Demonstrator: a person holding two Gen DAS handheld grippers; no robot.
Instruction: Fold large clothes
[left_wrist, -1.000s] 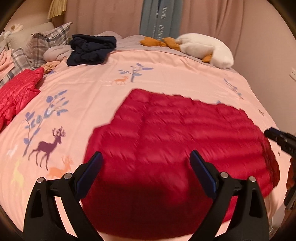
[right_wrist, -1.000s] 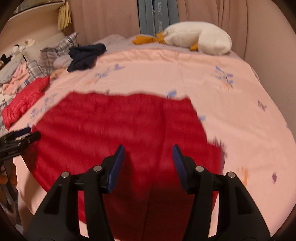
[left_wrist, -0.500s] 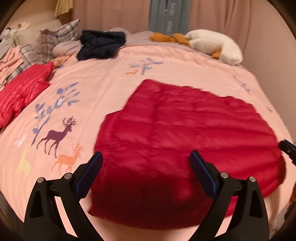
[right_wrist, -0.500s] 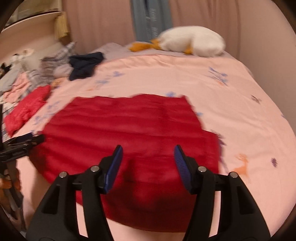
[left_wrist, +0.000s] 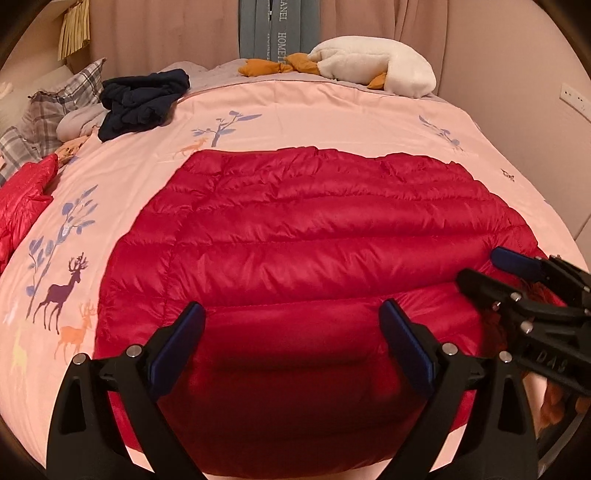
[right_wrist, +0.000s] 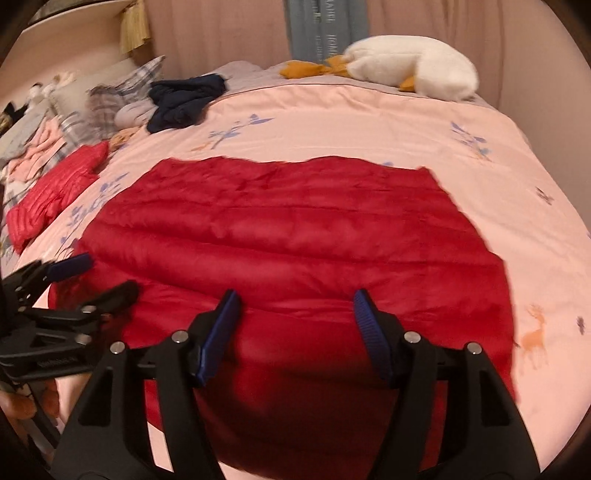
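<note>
A large dark red quilted down jacket (left_wrist: 303, 236) lies spread flat on the pink bedspread (left_wrist: 332, 107); it also shows in the right wrist view (right_wrist: 288, 236). My left gripper (left_wrist: 291, 332) is open and empty, hovering above the jacket's near edge. My right gripper (right_wrist: 295, 321) is open and empty, above the near edge further right. Each gripper shows in the other's view: the right one (left_wrist: 480, 269) at the right, the left one (right_wrist: 103, 273) at the left.
A second bright red jacket (left_wrist: 22, 199) lies at the left edge of the bed. A dark navy garment (left_wrist: 140, 99), plaid pillows (left_wrist: 62, 99) and a white plush goose (left_wrist: 373, 70) lie at the far side. Curtains hang behind.
Both grippers have come closer together above the jacket's near edge; the right gripper now reaches well into the left wrist view. The jaws stayed open and the jacket lies as before.
</note>
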